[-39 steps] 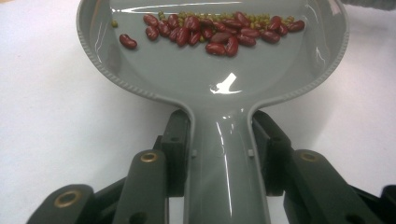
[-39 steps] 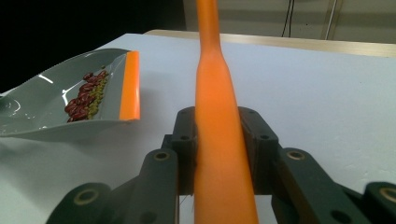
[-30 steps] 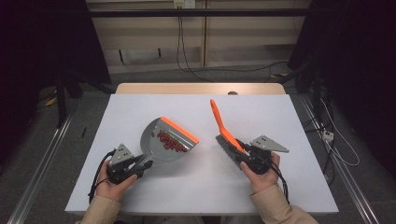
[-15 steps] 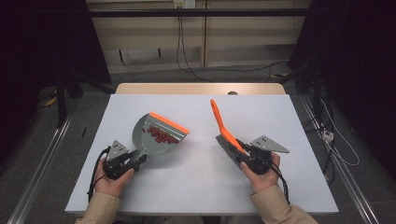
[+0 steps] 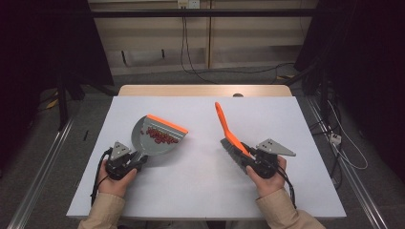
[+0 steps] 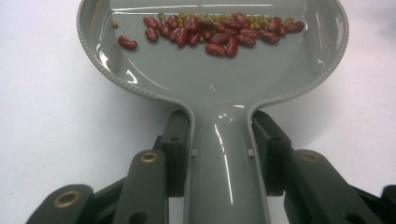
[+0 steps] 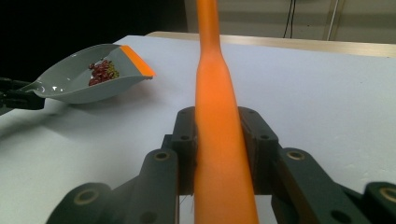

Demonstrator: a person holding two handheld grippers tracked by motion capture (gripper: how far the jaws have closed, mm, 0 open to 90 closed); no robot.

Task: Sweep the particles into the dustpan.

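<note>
Left gripper [image 5: 125, 161]: fingers clamped on the dustpan [image 5: 154, 138] handle, near the bench's left edge.
Beans [image 6: 212, 31]: in the pan.
Right gripper [image 5: 253, 160]: fingers clamped on the brush [image 5: 227, 131].

A white rectangular tabletop [image 5: 200, 191] is lying at centre. A pale wooden edge strip [image 5: 191, 90] is running along it at twelve o'clock. Black cables [image 5: 191, 43] are hanging beyond.

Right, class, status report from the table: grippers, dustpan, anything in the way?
Left hand-held gripper shut on dustpan handle. Right hand-held gripper shut on brush. Beans in pan. Nothing in the way.
</note>
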